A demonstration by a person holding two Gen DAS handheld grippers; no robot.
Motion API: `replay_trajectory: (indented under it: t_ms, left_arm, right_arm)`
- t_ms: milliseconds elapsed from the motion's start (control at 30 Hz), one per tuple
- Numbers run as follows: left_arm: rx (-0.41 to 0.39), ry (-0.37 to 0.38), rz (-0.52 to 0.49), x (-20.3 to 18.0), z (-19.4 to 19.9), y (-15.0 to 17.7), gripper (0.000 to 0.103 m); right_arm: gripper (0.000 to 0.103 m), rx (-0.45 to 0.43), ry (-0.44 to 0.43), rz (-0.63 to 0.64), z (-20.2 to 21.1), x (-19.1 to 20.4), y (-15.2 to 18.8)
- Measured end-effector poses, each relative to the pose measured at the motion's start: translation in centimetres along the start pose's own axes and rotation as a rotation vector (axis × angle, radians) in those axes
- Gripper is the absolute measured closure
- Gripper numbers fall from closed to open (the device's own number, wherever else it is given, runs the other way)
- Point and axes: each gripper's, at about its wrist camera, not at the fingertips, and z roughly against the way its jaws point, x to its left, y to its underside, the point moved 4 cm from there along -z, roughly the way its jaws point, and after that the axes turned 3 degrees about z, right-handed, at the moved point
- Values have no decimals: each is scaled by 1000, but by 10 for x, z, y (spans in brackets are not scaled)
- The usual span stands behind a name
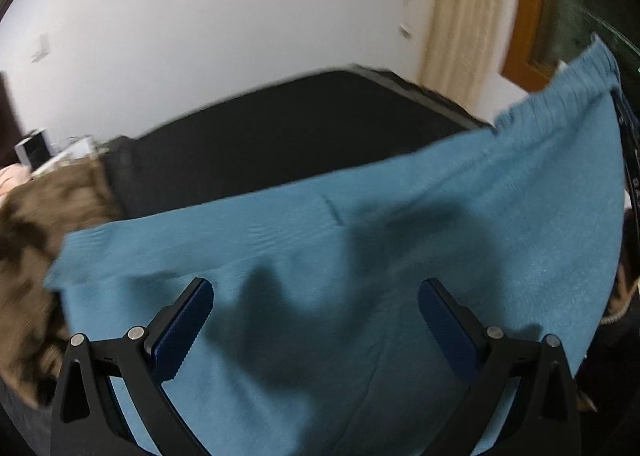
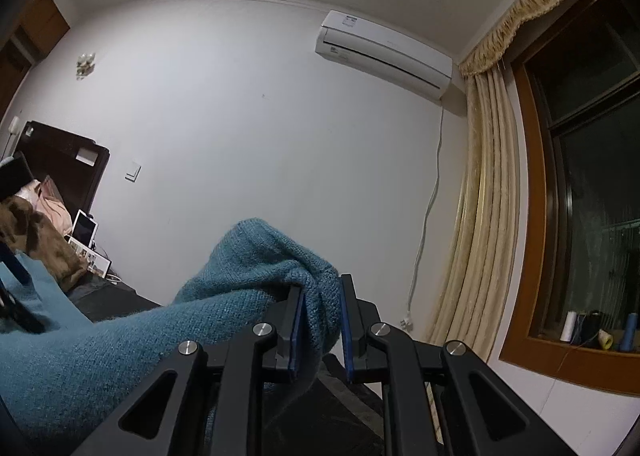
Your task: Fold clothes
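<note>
Wool is seen first, right between the right tongs (image 2: 322, 320). They are closed on a bunched corner of the blue knitted sweater (image 2: 240, 280), and the pads press it from both sides. From that corner the sweater runs away to the left and sags down toward the dark bed (image 2: 116, 296).

In the left wrist view the left tongs (image 1: 316, 320) are wide open over the flat part of the sweater (image 1: 360, 224), and nothing is held in them. Whether the tips touch the cloth cannot be told, because the picture is blurred. The sweater is spread across the dark bed (image 1: 260, 136), with one ribbed edge lifted high at the right.

The sweater is judged to be soft, light and floppy. It is likely to stretch and droop when lifted by one corner only. It is not slippery, since the knit is fuzzy, and it will not break. A good place to take hold with the left tongs is thought to be the near free edge or a corner, so the cloth can be pulled flat between both tongs.

Further off, a brown spotted blanket (image 1: 32, 240) lies at the left. Behind it all are the white wall (image 2: 240, 116), the air conditioner (image 2: 384, 56) and the cream curtain (image 2: 488, 196) by the window.
</note>
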Motion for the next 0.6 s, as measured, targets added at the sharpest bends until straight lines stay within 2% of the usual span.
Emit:
replay_trajectory:
  t_ms: [167, 367, 500, 600]
  left_arm:
    - [60, 48, -82, -11, -24, -11, 0]
    - [110, 49, -162, -8, -47, -26, 0]
    - [198, 114, -161, -6, -70, -26, 0]
    - [237, 140, -151, -5, -78, -23, 0]
  right_arm:
    - [87, -1, -22, -17, -6, -12, 6]
    - [87, -11, -47, -28, -10, -20, 5]
    - [87, -12, -59, -32, -10, -18, 5]
    - [87, -5, -68, -29, -14, -18, 5]
